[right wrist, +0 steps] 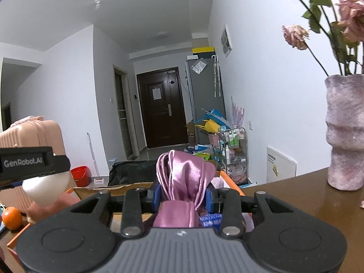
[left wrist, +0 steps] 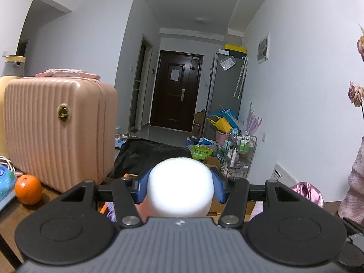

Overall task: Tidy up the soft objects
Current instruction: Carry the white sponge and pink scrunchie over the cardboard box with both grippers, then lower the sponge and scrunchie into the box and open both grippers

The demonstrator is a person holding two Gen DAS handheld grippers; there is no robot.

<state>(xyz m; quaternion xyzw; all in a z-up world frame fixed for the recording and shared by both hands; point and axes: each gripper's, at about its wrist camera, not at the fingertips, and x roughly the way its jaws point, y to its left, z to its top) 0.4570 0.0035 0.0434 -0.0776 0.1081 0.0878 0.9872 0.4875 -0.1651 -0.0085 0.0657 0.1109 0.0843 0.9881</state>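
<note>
Two handheld grippers are raised side by side above a cluttered wooden table, both facing down a hallway toward a dark door, and each carries a soft item. The left gripper point(left wrist: 180, 187) has its blue pads pressed against either side of a white foam ball point(left wrist: 180, 187), which bulges out directly ahead of the camera and fills the gap between the fingers. The right gripper point(right wrist: 182, 195) is clamped nearly closed on a bunched pink satin pouch point(right wrist: 185, 177) with thin drawstring cords; the fabric stands up above the fingers and also hangs below them, so its long axis runs roughly vertical through the grip. The relation that matters for the coming move is what lies underneath. Just below and slightly ahead of both sets of fingers sits an open cardboard box point(right wrist: 118, 187) with an orange-edged flap; in the right wrist view its rim runs across just beyond the fingertips, and some printed blue packaging shows below the pouch. The left gripper with its ball appears to the left of the right gripper, at about the same height, over the left side of the box. A likely next step is lowering each item into the box. Off to the left stand a pink suitcase point(left wrist: 59, 132) and an orange point(left wrist: 28, 190); to the right, a pink vase point(right wrist: 344, 132).
</note>
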